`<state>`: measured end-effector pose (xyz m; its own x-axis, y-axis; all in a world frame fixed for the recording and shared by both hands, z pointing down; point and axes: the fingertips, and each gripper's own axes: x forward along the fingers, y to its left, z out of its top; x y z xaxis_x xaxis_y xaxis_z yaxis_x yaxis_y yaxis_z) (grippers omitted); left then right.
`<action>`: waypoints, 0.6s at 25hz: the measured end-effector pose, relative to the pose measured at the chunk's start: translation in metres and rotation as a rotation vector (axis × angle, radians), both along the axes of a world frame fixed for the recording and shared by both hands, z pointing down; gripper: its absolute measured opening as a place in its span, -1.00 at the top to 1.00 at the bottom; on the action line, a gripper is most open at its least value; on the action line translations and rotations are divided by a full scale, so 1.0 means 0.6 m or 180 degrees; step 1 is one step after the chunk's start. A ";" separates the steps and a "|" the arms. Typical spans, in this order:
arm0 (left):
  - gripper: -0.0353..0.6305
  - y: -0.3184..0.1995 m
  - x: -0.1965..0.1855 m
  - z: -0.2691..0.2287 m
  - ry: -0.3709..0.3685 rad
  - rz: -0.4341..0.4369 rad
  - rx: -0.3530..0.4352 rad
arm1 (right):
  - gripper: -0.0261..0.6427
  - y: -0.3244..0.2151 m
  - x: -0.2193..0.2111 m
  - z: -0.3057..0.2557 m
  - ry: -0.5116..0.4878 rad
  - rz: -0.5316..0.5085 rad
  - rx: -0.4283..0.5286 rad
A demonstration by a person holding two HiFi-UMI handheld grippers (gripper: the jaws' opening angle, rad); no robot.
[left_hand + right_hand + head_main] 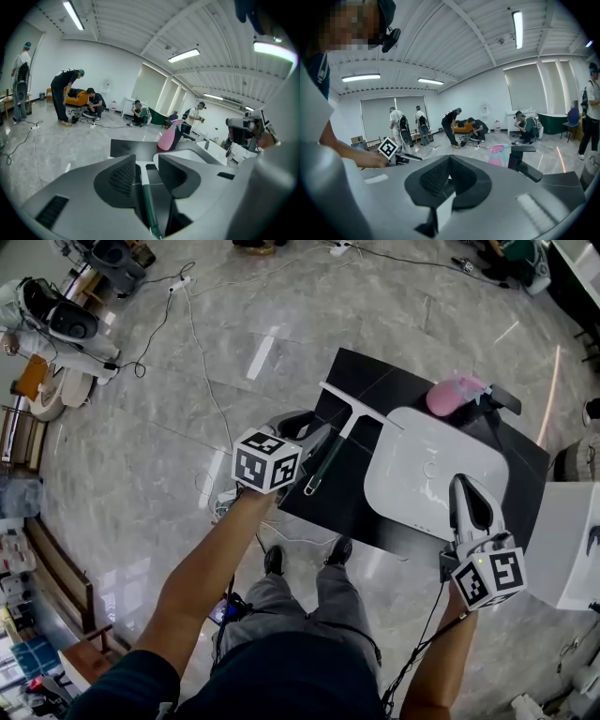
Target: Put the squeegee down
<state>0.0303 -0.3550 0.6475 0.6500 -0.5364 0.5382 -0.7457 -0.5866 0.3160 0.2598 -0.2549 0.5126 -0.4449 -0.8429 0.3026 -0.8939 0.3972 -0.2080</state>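
Left forearm [202, 577] looms closest under the head camera, reaching out over the black counter [323, 507]. At its end sits the left gripper [314, 432], jaws spread wide and pinching nothing. The squeegee [339, 442] lies flat on the counter just at that gripper's 3 o'clock, with its white blade toward 1 o'clock and its green handle trailing to 7 o'clock.

Only the head view shows that blade. In the left gripper view, the left gripper [146, 161] frames just the shaft and green handle of the squeegee [146, 192], which run down the gap clear of both pads. That view adds people [63, 96] crouched by an orange sofa [77, 97].

Moving right, there's a white tray [431, 465], with a pink spray bottle [457, 393] at its 12 o'clock. The right gripper [466, 486] hangs over the tray's 5 o'clock edge. Its own view shows the right gripper [449, 160] closed tip to tip and empty, with the other gripper's marker cube [387, 147] at 9 o'clock.
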 end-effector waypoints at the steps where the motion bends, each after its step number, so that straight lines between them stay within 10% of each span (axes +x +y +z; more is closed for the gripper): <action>1: 0.46 0.005 -0.008 -0.019 0.0038 0.0005 0.0048 | 0.89 0.003 -0.008 -0.009 0.0000 -0.0007 0.0021; 15: 0.88 0.147 -0.120 -0.328 0.0656 0.0245 0.0726 | 0.89 0.095 -0.128 -0.176 -0.0016 -0.0170 0.0377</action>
